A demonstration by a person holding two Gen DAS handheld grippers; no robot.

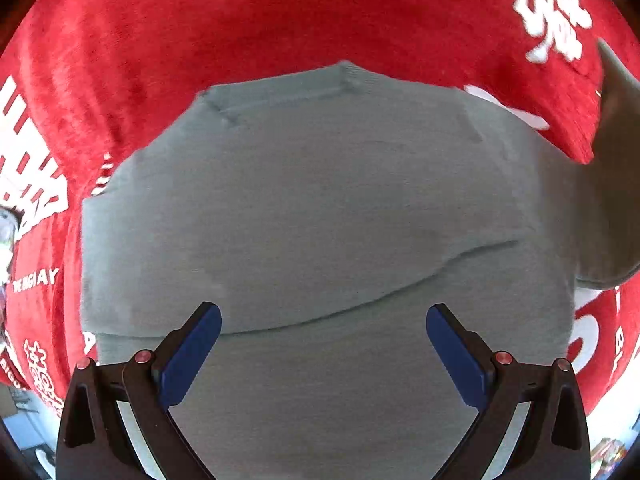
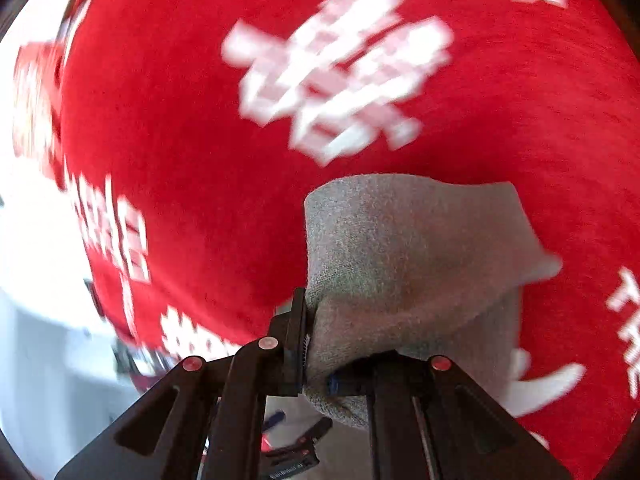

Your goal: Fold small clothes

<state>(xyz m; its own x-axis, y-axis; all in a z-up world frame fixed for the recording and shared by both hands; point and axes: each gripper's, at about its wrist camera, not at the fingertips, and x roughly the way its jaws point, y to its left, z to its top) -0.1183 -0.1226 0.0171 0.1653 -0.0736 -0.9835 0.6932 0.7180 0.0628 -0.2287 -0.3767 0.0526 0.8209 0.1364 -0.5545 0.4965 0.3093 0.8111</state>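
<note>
A small grey knit garment (image 1: 320, 208) lies on a red cloth with white characters (image 1: 240, 20); its left part is folded over the body. My left gripper (image 1: 323, 340) is open and empty just above the garment's near part, its blue pads (image 1: 192, 354) wide apart. My right gripper (image 2: 316, 344) is shut on a bunched edge of the same grey garment (image 2: 400, 256) and holds it lifted above the red cloth (image 2: 180, 120). That raised grey flap also shows at the right edge of the left wrist view (image 1: 616, 184).
The red cloth covers the whole work surface. Its edge and a bright white area (image 2: 32, 248) lie at the left of the right wrist view, with blurred small items below.
</note>
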